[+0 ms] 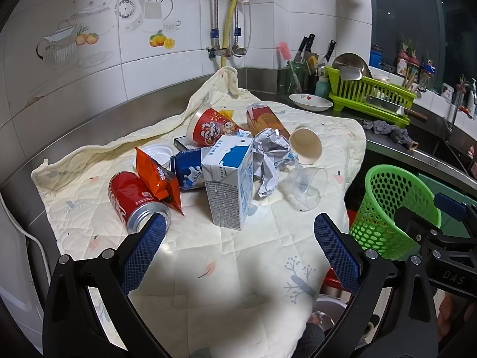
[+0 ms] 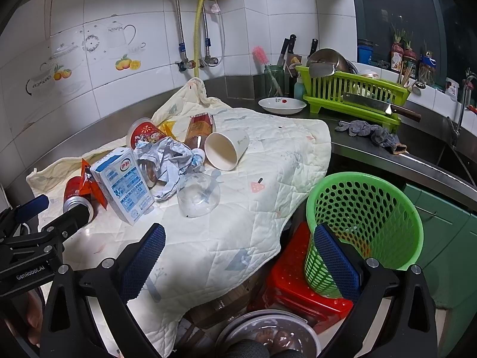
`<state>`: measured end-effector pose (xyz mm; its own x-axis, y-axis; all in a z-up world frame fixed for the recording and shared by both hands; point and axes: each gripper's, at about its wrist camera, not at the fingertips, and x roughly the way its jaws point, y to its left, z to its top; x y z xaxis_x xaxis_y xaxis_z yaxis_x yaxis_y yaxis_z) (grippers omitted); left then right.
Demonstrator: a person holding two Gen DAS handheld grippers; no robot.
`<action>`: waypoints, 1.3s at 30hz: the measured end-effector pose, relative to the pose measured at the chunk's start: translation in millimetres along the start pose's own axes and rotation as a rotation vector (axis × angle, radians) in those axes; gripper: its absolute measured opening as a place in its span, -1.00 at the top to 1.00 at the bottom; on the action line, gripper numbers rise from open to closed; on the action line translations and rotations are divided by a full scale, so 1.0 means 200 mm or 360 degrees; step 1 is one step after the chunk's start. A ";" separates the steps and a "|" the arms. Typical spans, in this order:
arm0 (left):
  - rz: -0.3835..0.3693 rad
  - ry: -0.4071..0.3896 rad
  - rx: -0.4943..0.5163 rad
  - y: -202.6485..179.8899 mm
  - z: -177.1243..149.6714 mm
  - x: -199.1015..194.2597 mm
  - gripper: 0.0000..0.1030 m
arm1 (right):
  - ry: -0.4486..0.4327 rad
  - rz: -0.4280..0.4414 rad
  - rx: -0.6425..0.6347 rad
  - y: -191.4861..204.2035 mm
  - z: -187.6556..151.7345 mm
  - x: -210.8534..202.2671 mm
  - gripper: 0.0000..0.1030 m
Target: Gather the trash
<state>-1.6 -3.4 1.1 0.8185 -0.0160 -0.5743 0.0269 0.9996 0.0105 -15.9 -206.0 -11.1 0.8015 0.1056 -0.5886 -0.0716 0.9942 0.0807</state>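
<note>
Nothing collected: milk carton (image 1: 228,182), cola can (image 1: 135,198) and cups lie left of the empty green basket (image 2: 365,217) (both grippers' fingers apart, holding nothing).

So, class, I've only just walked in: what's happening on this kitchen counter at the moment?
A person holds two grippers over a pale quilted cloth littered with trash: a red soda can, an upright white and blue milk carton, crumpled paper and a tipped paper cup. The left gripper and right gripper are both open and empty. Nothing is visible inside the green perforated plastic basket beside the counter.
</note>
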 end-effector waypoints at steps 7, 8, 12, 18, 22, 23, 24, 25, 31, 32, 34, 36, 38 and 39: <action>0.0003 0.0000 -0.0002 0.00 0.00 0.00 -0.90 | 0.0001 -0.0004 0.0002 0.00 0.00 0.01 -0.88; 0.0003 -0.0001 -0.0004 0.00 0.00 0.00 -0.90 | -0.0001 -0.0003 0.0002 0.00 0.00 0.00 -0.88; 0.0004 -0.0004 -0.0021 0.02 0.00 0.01 -0.90 | -0.0006 -0.0006 -0.0001 0.00 0.01 0.00 -0.88; 0.0014 -0.0008 -0.0029 0.04 0.00 0.00 -0.90 | -0.0011 -0.0009 -0.0002 -0.01 0.01 0.00 -0.88; 0.0018 -0.0011 -0.0035 0.05 0.00 0.00 -0.90 | -0.0016 -0.0011 -0.0002 -0.01 0.01 0.00 -0.88; 0.0020 -0.0012 -0.0036 0.05 0.00 0.00 -0.90 | -0.0017 -0.0010 0.0000 -0.01 0.01 0.00 -0.88; 0.0022 -0.0012 -0.0037 0.05 0.00 0.00 -0.90 | -0.0018 -0.0010 -0.0001 -0.01 0.01 0.00 -0.88; 0.0023 -0.0013 -0.0039 0.05 0.00 0.00 -0.90 | -0.0018 -0.0012 -0.0001 -0.01 0.01 0.00 -0.88; 0.0029 -0.0014 -0.0045 0.06 0.01 0.00 -0.90 | -0.0018 -0.0012 -0.0002 -0.01 0.01 0.00 -0.88; 0.0030 -0.0013 -0.0048 0.06 0.01 0.00 -0.90 | -0.0017 -0.0012 -0.0002 -0.01 0.01 0.00 -0.88; 0.0032 -0.0009 -0.0056 0.07 0.02 0.00 -0.90 | -0.0016 -0.0010 -0.0001 -0.01 0.01 0.00 -0.88; 0.0035 -0.0006 -0.0060 0.08 0.02 0.01 -0.90 | -0.0015 -0.0010 -0.0001 -0.01 0.01 0.00 -0.88; 0.0040 -0.0006 -0.0062 0.08 0.02 0.01 -0.90 | -0.0014 -0.0011 -0.0003 -0.01 0.01 0.00 -0.88; 0.0042 -0.0006 -0.0063 0.08 0.02 0.01 -0.90 | -0.0014 -0.0010 -0.0001 -0.01 0.01 0.00 -0.88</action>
<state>2.6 13.4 3.5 0.8208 0.0104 -0.5712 -0.0173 0.9998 -0.0067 -14.9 -207.9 -9.2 0.8073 0.0988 -0.5818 -0.0667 0.9948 0.0765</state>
